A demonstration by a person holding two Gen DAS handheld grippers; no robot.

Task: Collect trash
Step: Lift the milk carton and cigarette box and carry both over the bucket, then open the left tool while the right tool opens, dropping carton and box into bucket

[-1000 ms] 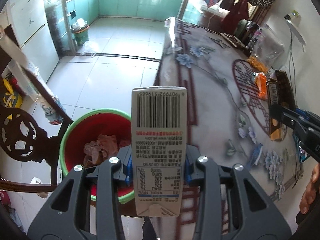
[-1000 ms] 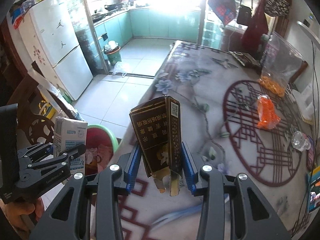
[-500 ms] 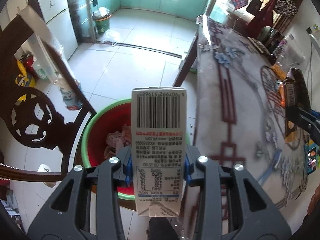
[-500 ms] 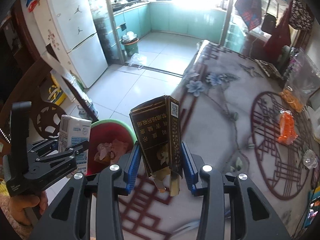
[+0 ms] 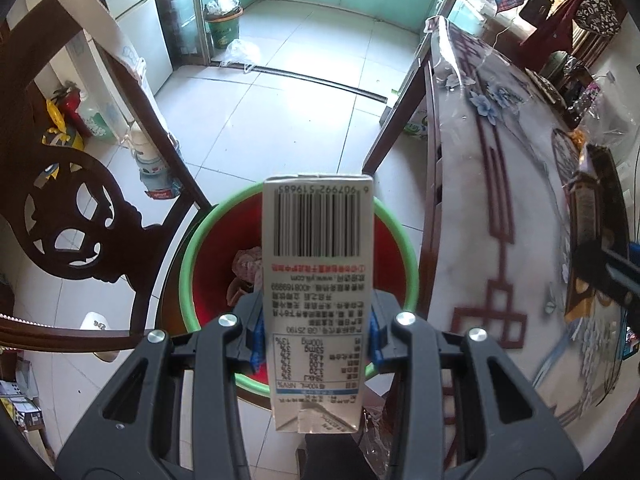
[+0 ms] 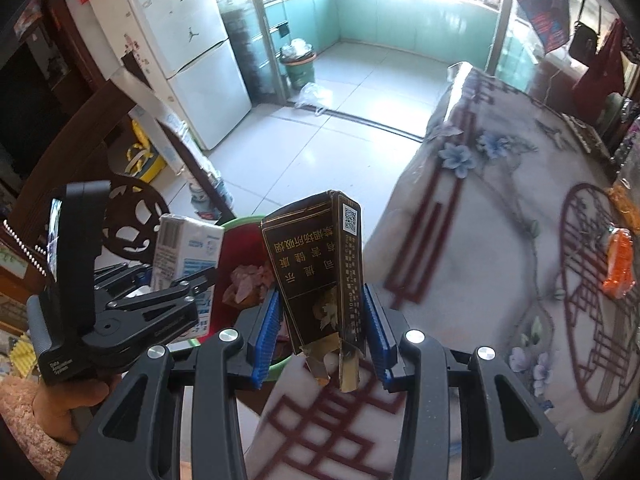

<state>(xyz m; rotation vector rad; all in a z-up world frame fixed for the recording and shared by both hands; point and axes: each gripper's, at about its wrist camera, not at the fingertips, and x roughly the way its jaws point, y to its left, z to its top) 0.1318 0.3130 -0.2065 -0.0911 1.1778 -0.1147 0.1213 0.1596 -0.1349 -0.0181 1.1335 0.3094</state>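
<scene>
Over the red bin (image 5: 200, 280) beside the carved chair (image 5: 76, 220): left gripper (image 5: 316, 332), jaws pinching a milk carton (image 5: 318, 272). Further right, at the table edge (image 6: 460, 240): right gripper (image 6: 320, 332), jaws clamped on a dark cigarette pack (image 6: 316, 268).

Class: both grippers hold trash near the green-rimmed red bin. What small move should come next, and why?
Probably open the left gripper and drop the white barcoded milk carton: in the left wrist view it hangs right over the green-rimmed red bin. The right gripper and its dark brown cigarette pack look to sit beside the bin, near the table edge.
</scene>
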